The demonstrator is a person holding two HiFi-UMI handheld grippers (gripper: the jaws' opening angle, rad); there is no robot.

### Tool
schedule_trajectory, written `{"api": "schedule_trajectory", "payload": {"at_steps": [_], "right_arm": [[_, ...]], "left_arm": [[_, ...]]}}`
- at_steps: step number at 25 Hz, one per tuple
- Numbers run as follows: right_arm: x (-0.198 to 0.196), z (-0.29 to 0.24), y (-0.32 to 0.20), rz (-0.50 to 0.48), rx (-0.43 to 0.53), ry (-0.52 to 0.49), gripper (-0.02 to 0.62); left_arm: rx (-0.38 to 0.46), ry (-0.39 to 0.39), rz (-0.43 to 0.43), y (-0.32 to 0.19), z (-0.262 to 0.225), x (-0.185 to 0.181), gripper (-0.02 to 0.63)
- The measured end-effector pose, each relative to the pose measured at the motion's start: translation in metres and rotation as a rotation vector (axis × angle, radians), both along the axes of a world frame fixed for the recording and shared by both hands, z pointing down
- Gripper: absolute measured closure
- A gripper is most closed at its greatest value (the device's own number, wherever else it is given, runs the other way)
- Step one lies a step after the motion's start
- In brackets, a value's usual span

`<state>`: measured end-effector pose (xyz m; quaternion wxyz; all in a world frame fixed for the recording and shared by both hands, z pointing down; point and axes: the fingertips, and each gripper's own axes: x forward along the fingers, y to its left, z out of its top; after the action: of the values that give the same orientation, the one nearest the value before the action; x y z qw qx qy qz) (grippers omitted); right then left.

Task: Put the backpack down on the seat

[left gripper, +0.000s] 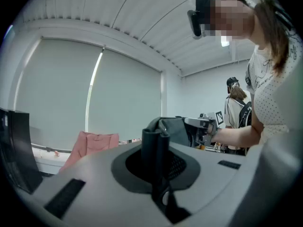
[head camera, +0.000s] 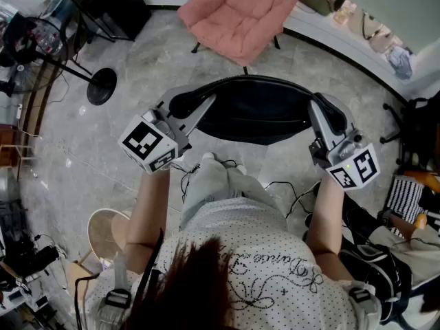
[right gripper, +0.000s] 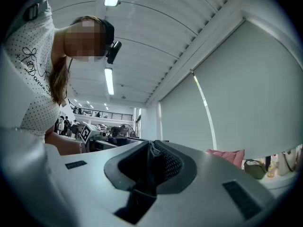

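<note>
Head view shows the black backpack (head camera: 254, 112) stretched in the air between the left gripper (head camera: 199, 108) and the right gripper (head camera: 322, 112), in front of the person and well apart from the pink chair (head camera: 240, 12) beyond it. Left gripper view shows that claw's jaws pressed together on a black upright fold of the bag. Right gripper view shows those jaws nearly closed, pinching a thin black edge of it.

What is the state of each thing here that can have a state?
backpack: held in the air by both grippers, not on the chair.
left gripper: shut on the backpack's edge.
right gripper: shut on the backpack's other edge.
chair: empty.
blind: down.
</note>
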<state>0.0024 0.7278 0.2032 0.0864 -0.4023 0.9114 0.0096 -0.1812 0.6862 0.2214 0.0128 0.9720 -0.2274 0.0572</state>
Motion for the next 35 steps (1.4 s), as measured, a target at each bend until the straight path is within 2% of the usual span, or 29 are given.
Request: {"api": "schedule_trajectory", "payload": {"at_steps": [14,20,28,35], "right_arm": [[-0.001,-0.006,-0.012,0.011,-0.027,-0.023,0.537],[0.000,-0.015,-0.031,0.014,-0.021,-0.027,0.536],[-0.009,-0.008,-0.082,0.040,-0.036,-0.031,0.535],[-0.015,0.000,-0.164,0.082,-0.056,-0.029,0.535]], "left_arm": [[0.023,-0.005,-0.019,-0.010,-0.004,-0.002,0.584],[0.031,-0.012,-0.036,-0.029,-0.014,-0.002,0.584],[0.039,-0.005,-0.019,-0.086,-0.005,-0.009,0.584],[0.015,0.010,0.021,-0.174,0.005,-0.014,0.584]]}}
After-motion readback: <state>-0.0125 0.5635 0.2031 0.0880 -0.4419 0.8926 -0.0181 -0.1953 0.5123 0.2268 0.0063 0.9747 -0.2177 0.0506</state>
